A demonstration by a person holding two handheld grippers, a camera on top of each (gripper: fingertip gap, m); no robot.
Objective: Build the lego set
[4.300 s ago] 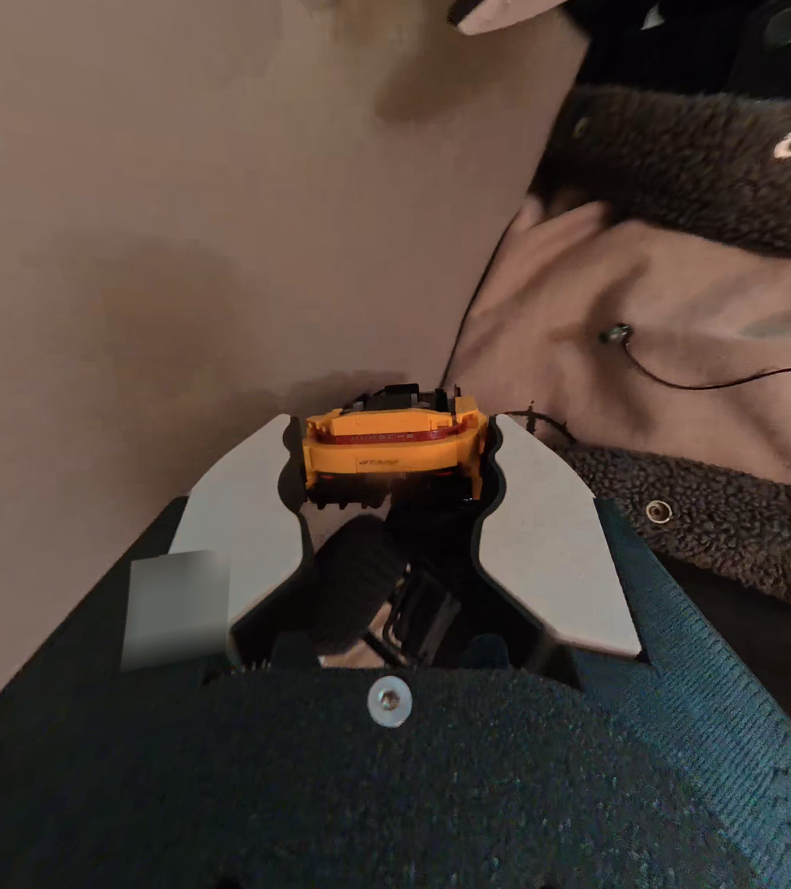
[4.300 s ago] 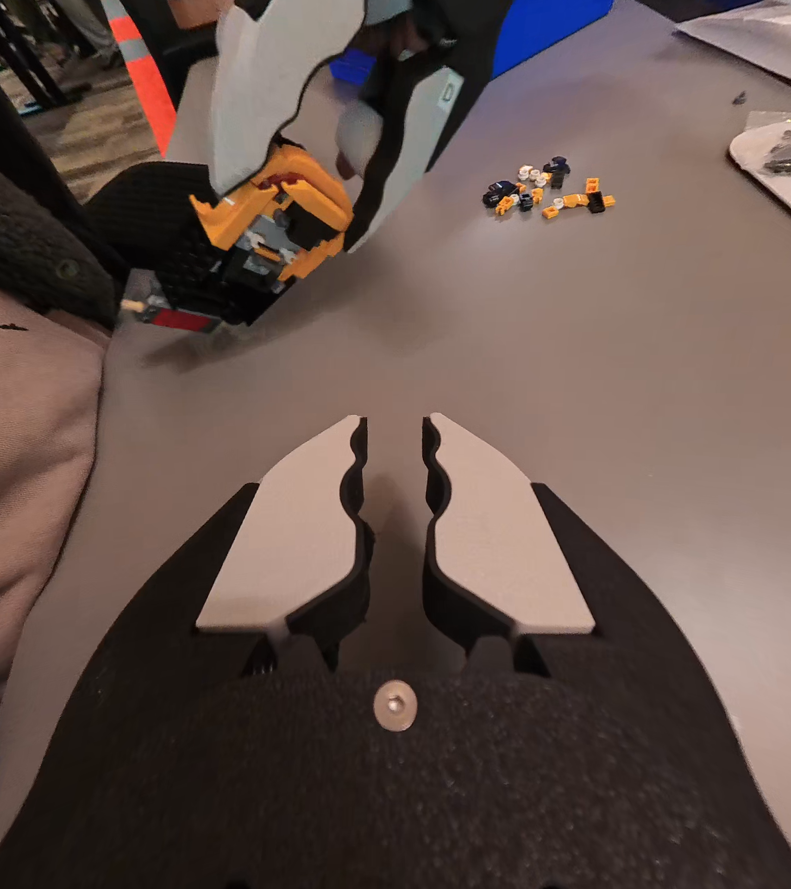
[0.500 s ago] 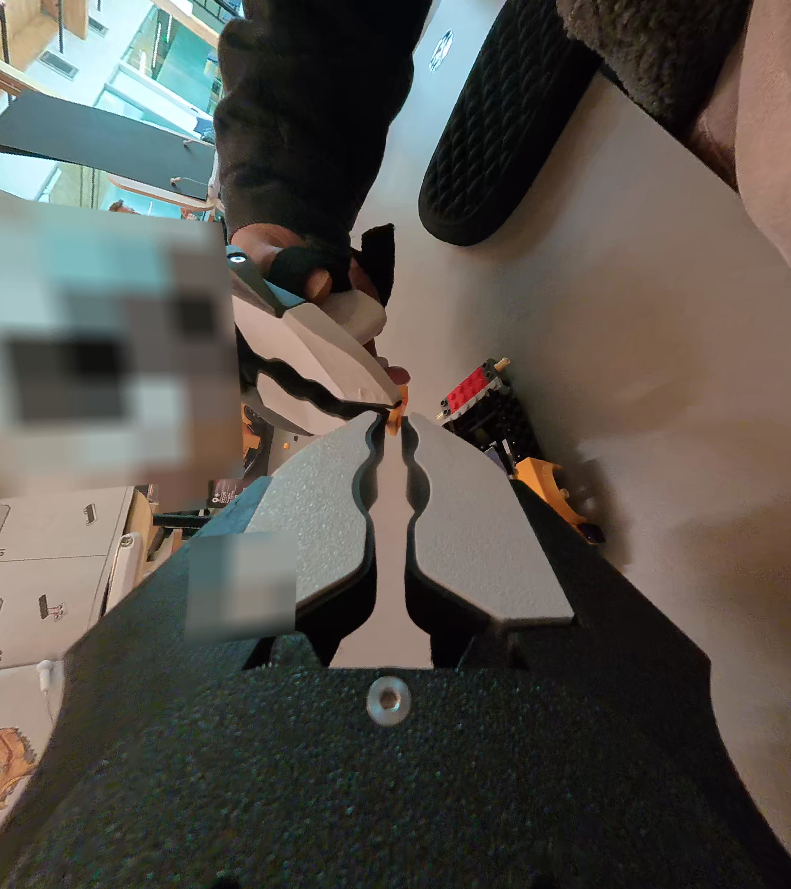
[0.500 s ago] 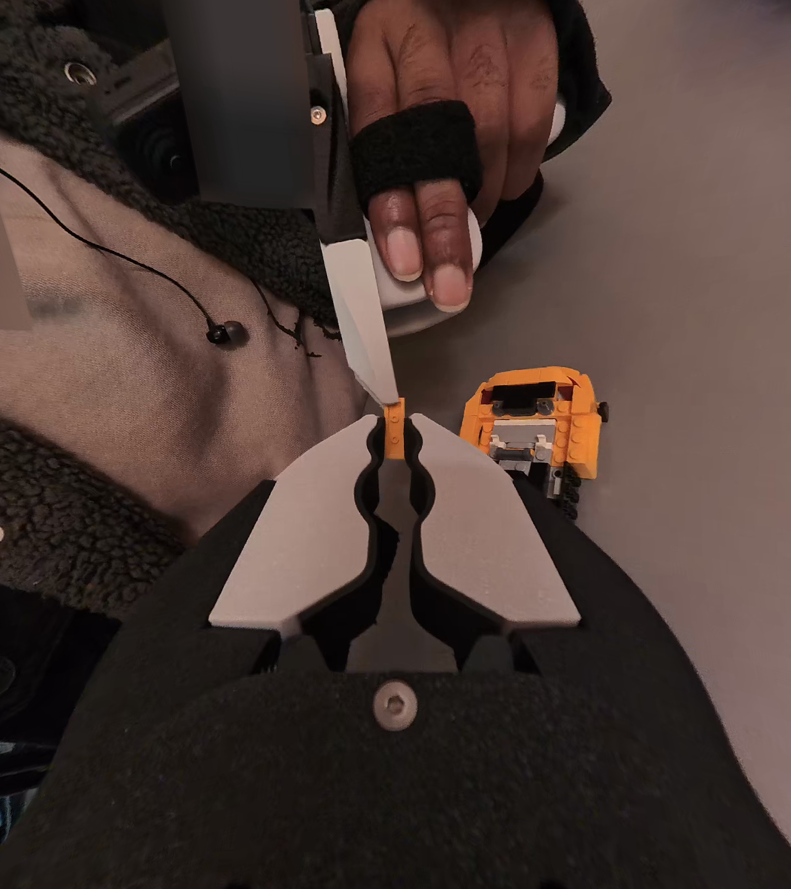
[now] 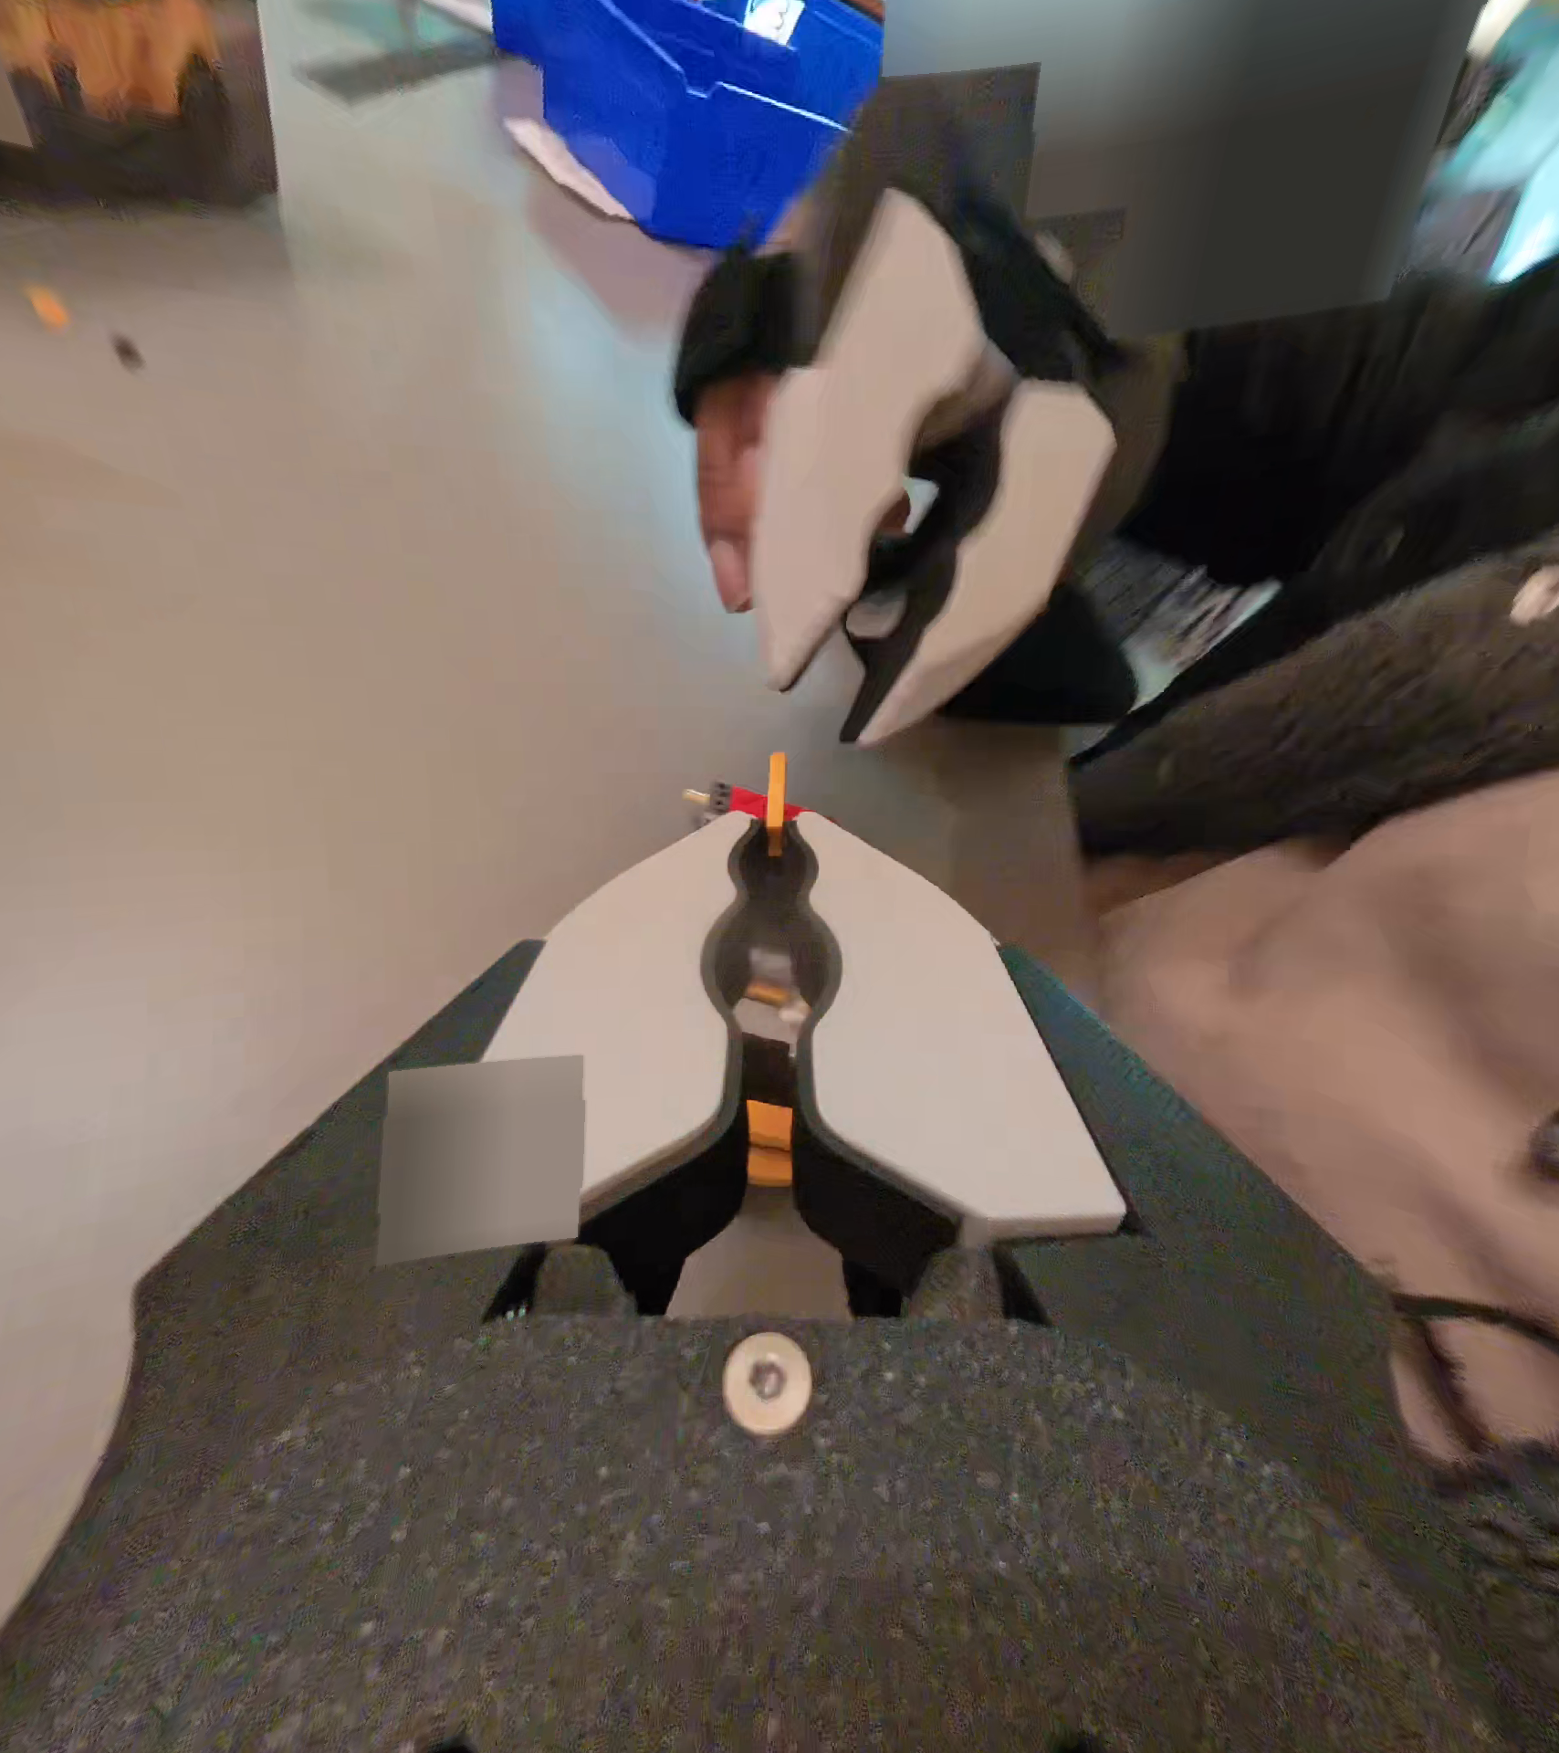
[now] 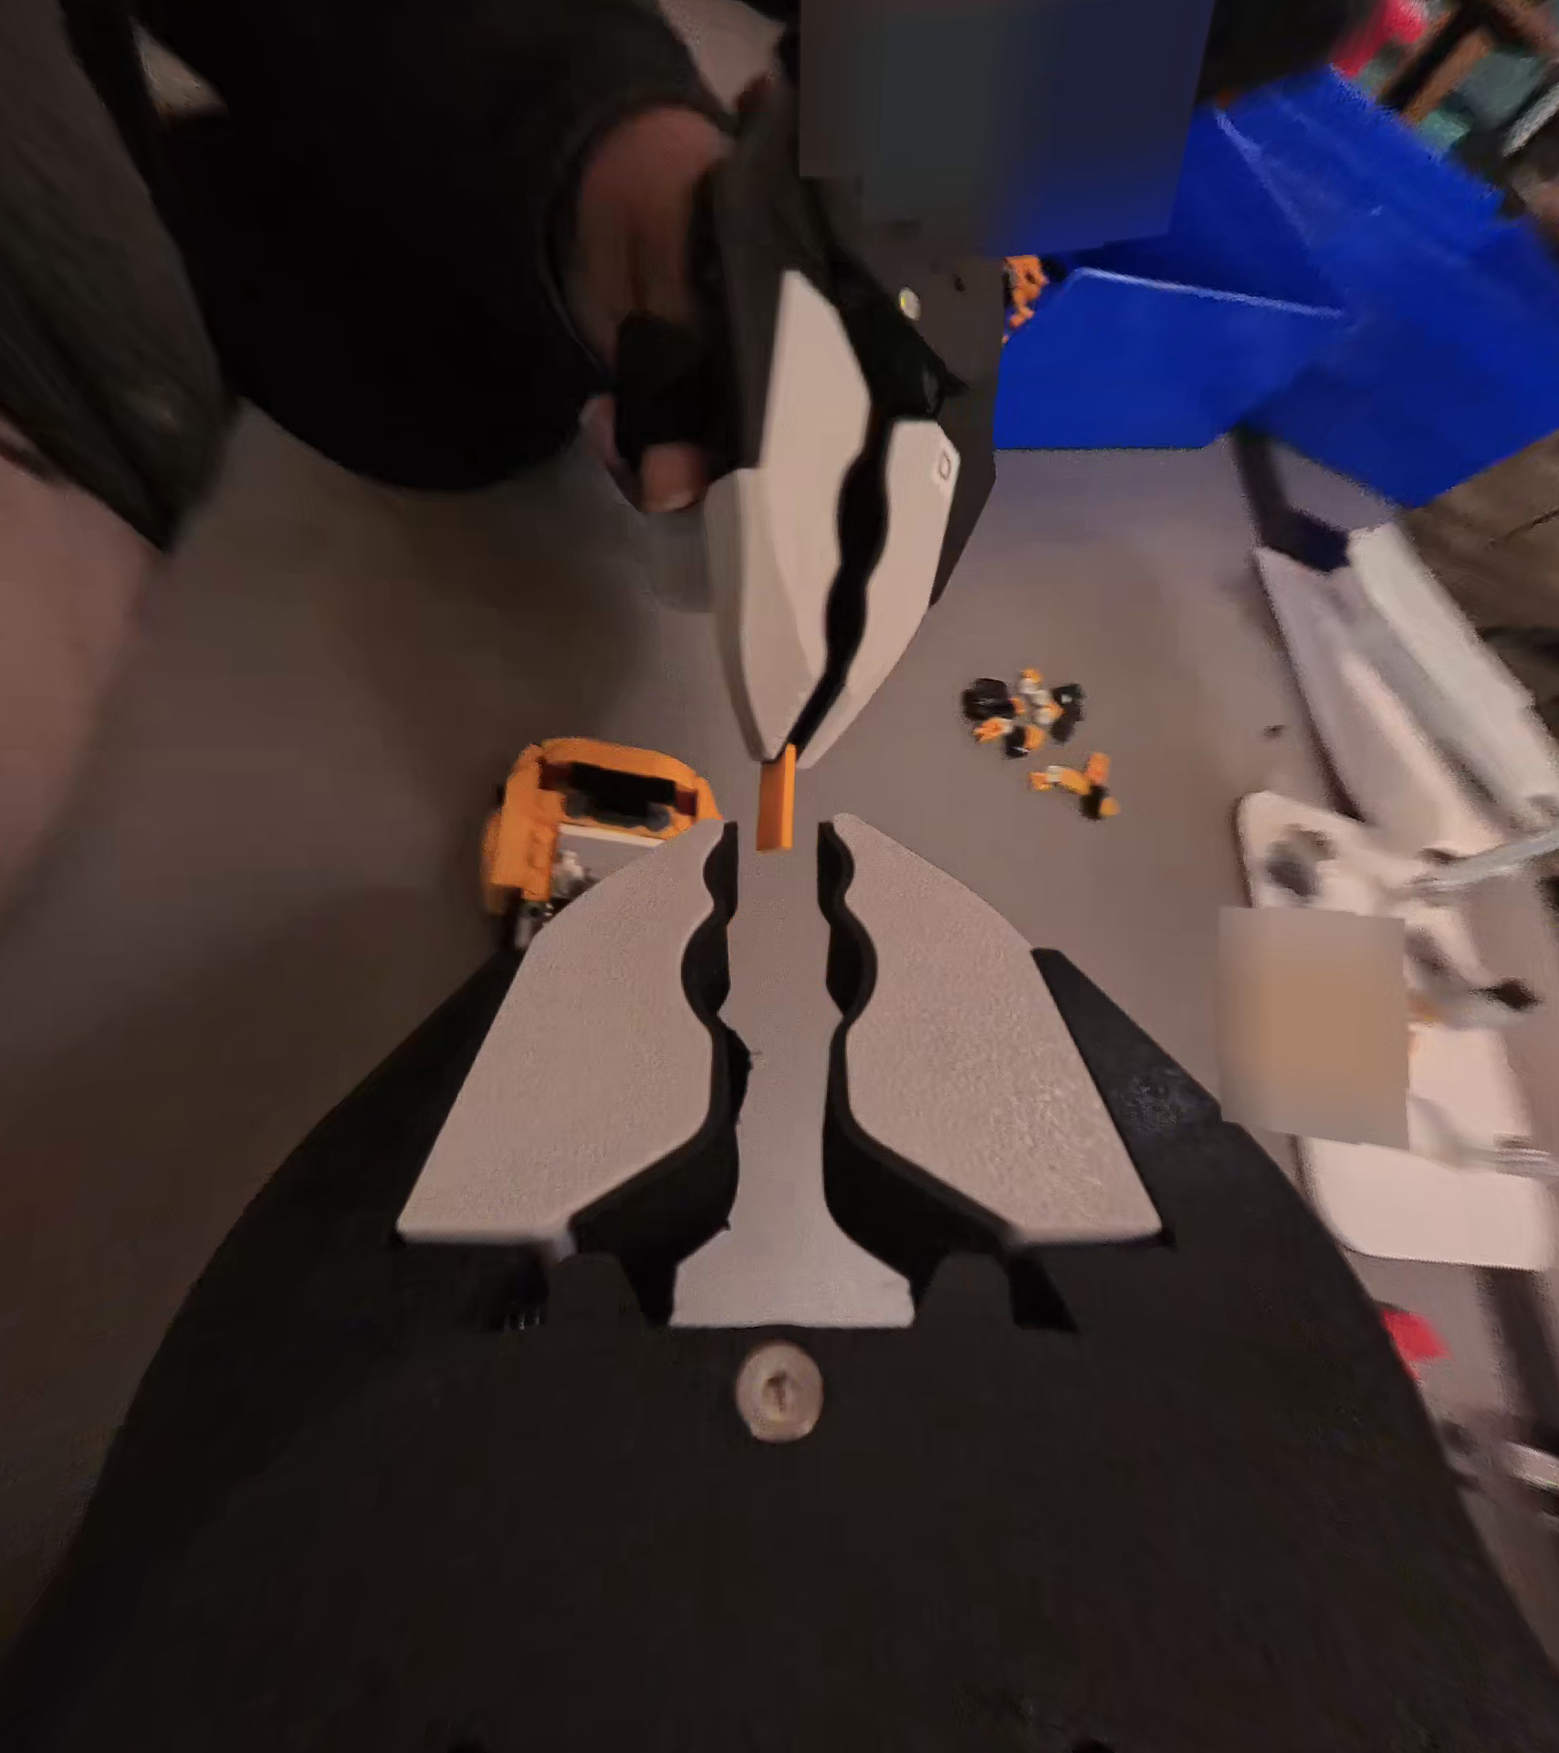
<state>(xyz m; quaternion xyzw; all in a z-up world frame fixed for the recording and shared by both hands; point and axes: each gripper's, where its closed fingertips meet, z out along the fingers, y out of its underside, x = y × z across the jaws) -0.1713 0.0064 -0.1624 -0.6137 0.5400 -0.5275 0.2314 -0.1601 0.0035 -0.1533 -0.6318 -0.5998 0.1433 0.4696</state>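
The grey table fills most of both views; at the upper right of the right wrist view a blue box stands on it, smeared by motion blur, with white sheets below it down the right edge that I cannot make out. No writing is readable anywhere; grey patches cover parts of both views.

The right gripper sits at centre frame with its fingers parted and nothing between them. Just above it, the left gripper points downward with its tips pinched together on a small orange lego piece, which hangs over the gap of the right one; a hand behind it is half hidden.

Left of centre, the yellow lego car rests on the table, its near end cut off by the right gripper's finger. Right of centre lies a scatter of loose lego pieces, too small to sort.

In the left wrist view the orange piece stands edge-on at the tips, and bits of the car show through the finger gap.
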